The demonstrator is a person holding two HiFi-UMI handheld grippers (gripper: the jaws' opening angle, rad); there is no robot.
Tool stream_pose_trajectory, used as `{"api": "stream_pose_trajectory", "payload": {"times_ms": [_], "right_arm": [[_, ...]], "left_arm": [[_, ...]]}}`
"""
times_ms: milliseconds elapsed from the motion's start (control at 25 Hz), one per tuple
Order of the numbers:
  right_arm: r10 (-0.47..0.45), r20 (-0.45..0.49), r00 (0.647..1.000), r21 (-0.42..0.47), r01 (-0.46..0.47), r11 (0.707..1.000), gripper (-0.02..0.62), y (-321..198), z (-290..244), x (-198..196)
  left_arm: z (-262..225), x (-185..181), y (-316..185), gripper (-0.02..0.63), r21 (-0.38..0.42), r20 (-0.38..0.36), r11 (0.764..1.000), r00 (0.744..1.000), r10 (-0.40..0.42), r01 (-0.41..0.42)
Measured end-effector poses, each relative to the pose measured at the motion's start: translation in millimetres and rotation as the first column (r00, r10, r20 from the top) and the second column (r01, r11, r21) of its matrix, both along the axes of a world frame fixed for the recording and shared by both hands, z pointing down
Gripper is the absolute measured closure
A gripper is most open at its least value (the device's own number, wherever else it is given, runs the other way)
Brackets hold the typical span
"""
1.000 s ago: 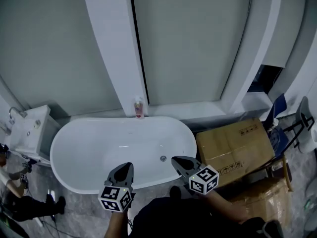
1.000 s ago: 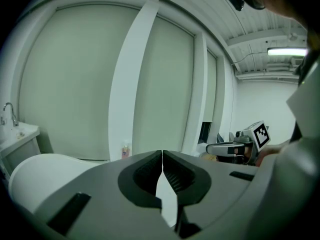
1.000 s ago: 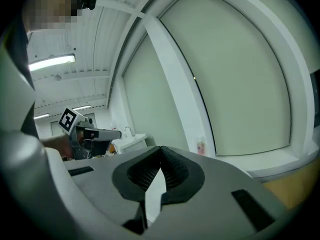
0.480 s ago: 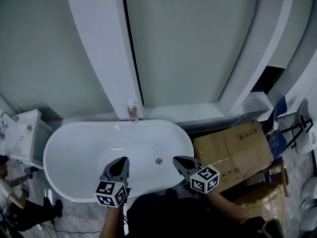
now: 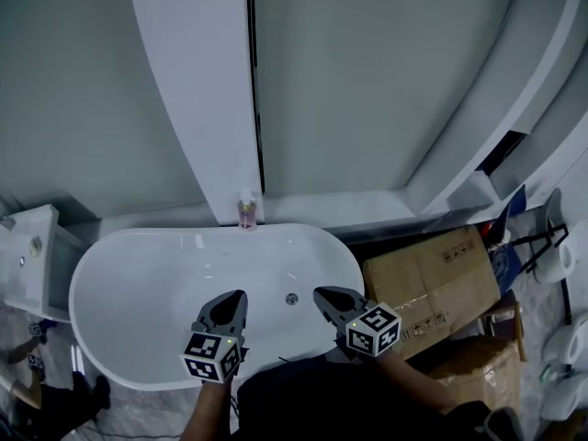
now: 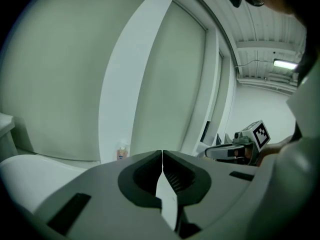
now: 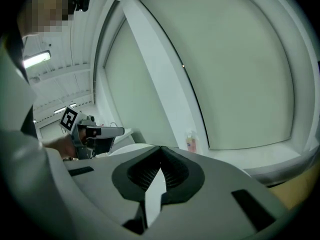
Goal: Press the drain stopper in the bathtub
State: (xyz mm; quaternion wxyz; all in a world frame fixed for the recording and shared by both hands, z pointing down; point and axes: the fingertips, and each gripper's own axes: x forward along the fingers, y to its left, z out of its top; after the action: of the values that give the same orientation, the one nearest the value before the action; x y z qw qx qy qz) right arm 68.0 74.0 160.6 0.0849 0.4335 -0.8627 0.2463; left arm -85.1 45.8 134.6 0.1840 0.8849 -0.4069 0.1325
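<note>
A white oval bathtub (image 5: 138, 283) lies below me in the head view. Its small round metal drain stopper (image 5: 291, 299) sits on the tub floor, right of centre. My left gripper (image 5: 233, 296) hovers over the tub's near side, left of the stopper, jaws shut and empty. My right gripper (image 5: 320, 293) hangs just right of the stopper, also shut with nothing held. In the left gripper view the shut jaws (image 6: 162, 152) point at the wall. The right gripper view shows its closed tips (image 7: 160, 147) and the tub rim (image 7: 125, 149) beyond.
A pink bottle (image 5: 246, 210) stands on the ledge behind the tub. Cardboard boxes (image 5: 432, 278) sit to the right of the tub. A white washbasin unit (image 5: 28, 255) is at the far left. A grey wall with white pillars rises behind.
The head view has shifted, so the tub now sits lower and further left. Both grippers stay shut over the tub's near side, close to the stopper.
</note>
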Motion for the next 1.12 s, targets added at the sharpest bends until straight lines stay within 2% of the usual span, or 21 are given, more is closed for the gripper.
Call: {"api": "stream_pose_trajectory", "payload": {"times_ms": [160,400,640,840,1120], "right_arm": [[-0.002,-0.038,0.999,-0.047,0.000,0.999,0.580,-13,16,-19],[0.030,-0.091,0.995,-0.105,-0.039,0.994,0.580,-14,40,-21],[0.030,-0.094,0.995,-0.142,-0.043,0.989,0.580,-15,62,-14],[0.033,-0.052,0.998,-0.161,-0.041,0.986,0.580,-24,80,10],[-0.060,-0.030,0.998,-0.239,0.051,0.970,0.580,-47,131,47]], "left_arm": [[26,-11,-19,0.586,-0.050,-0.024,0.998,0.999,0.023,-0.024],[62,-6,-33,0.586,-0.109,-0.042,0.990,0.995,0.087,-0.091],[90,-2,-43,0.586,-0.164,-0.029,0.983,0.996,0.081,-0.085],[105,31,-46,0.586,-0.208,0.011,0.974,0.995,0.100,-0.095],[132,78,-62,0.586,-0.257,0.056,0.965,0.997,0.058,-0.041]]}}
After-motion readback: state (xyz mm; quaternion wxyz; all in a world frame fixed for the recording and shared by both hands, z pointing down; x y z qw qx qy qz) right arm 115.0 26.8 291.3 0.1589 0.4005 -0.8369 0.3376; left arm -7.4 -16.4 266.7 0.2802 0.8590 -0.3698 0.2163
